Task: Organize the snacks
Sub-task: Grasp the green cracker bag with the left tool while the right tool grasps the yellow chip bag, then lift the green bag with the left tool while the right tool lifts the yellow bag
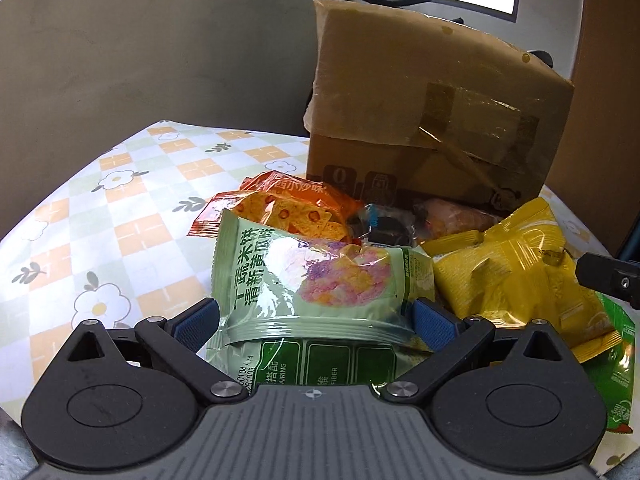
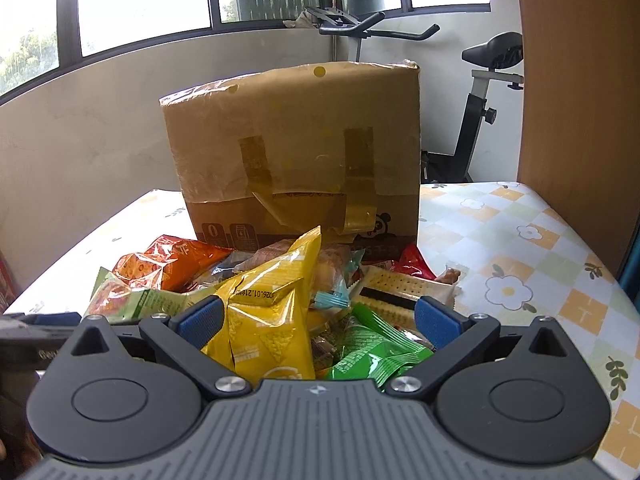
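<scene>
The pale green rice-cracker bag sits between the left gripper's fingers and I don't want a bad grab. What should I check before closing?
1. Left gripper open around the pale green bag: ok.
2. Pads touching the bag: cannot tell.
3. Only one bag between the fingers: not ok, a dark green packet lies beneath.
4. Right gripper open, holding nothing: ok.
5. Yellow bag clear of the left fingers: cannot tell.
6. Cardboard box open to receive: cannot tell.
</scene>
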A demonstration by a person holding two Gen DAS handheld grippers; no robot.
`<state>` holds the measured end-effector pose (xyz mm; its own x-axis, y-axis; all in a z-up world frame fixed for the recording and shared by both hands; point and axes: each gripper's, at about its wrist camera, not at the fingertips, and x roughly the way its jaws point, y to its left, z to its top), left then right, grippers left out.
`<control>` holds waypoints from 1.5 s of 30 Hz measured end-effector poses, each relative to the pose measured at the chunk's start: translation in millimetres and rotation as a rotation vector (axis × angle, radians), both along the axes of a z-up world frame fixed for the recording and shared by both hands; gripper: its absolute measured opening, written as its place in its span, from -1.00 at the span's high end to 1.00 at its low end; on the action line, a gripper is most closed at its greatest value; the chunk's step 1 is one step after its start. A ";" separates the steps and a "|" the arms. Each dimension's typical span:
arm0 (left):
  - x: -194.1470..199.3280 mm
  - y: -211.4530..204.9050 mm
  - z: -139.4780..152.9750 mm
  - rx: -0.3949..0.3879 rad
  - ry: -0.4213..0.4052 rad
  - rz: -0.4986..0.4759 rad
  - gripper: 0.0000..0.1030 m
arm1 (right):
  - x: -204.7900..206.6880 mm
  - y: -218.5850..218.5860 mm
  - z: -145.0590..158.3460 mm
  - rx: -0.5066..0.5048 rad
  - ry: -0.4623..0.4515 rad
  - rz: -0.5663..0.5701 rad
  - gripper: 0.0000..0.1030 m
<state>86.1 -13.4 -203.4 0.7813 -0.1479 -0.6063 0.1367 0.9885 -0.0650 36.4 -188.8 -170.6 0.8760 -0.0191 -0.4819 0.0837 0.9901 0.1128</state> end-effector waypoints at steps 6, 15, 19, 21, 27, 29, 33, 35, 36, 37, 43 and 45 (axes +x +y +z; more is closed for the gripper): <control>-0.5 4.9 -5.4 -0.022 -0.012 -0.001 -1.00 | 1.2 2.1 -2.7 0.013 0.004 0.008 -1.00; -4.9 9.7 -3.0 -0.015 -0.010 0.008 -1.00 | 0.2 6.3 -2.0 0.021 -0.010 0.018 -1.00; -3.0 16.8 -6.7 -0.068 0.004 0.018 -1.00 | 0.8 6.8 -1.9 0.029 -0.015 0.022 -1.00; -3.0 16.2 -7.8 -0.061 0.001 0.013 -1.00 | 0.9 7.7 -2.1 0.034 -0.015 0.031 -1.00; -5.2 15.1 -12.7 -0.054 -0.026 0.009 -1.00 | -0.4 7.0 -1.6 0.052 -0.023 0.042 -0.98; -3.8 16.0 -14.2 -0.060 -0.023 0.011 -1.00 | -0.3 6.7 -1.9 0.058 -0.022 0.045 -0.97; -3.0 17.5 -16.9 -0.071 -0.025 0.017 -1.00 | 0.5 6.6 -2.8 0.075 -0.018 0.052 -0.96; -3.4 17.5 -17.6 -0.070 -0.030 0.016 -1.00 | 0.8 7.0 -3.3 0.081 -0.014 0.055 -0.95; -4.4 17.8 -17.0 -0.069 -0.029 0.015 -1.00 | 0.8 7.1 -3.5 0.083 -0.013 0.057 -0.95; -4.8 17.9 -16.4 -0.066 -0.027 0.012 -1.00 | 1.0 7.2 -3.6 0.085 -0.012 0.061 -0.93; -8.5 21.6 -9.0 -0.085 -0.038 -0.039 -0.71 | 0.6 7.6 -4.2 0.089 -0.011 0.071 -0.83; -11.8 23.1 -6.4 -0.099 -0.050 -0.051 -0.62 | 0.5 8.1 -3.8 0.084 -0.016 0.072 -0.78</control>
<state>74.3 9.7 -209.8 0.8003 -0.2457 -0.5469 0.1924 0.9692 -0.1539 36.9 -180.7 -174.4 0.8812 0.0840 -0.4652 0.0103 0.9805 0.1964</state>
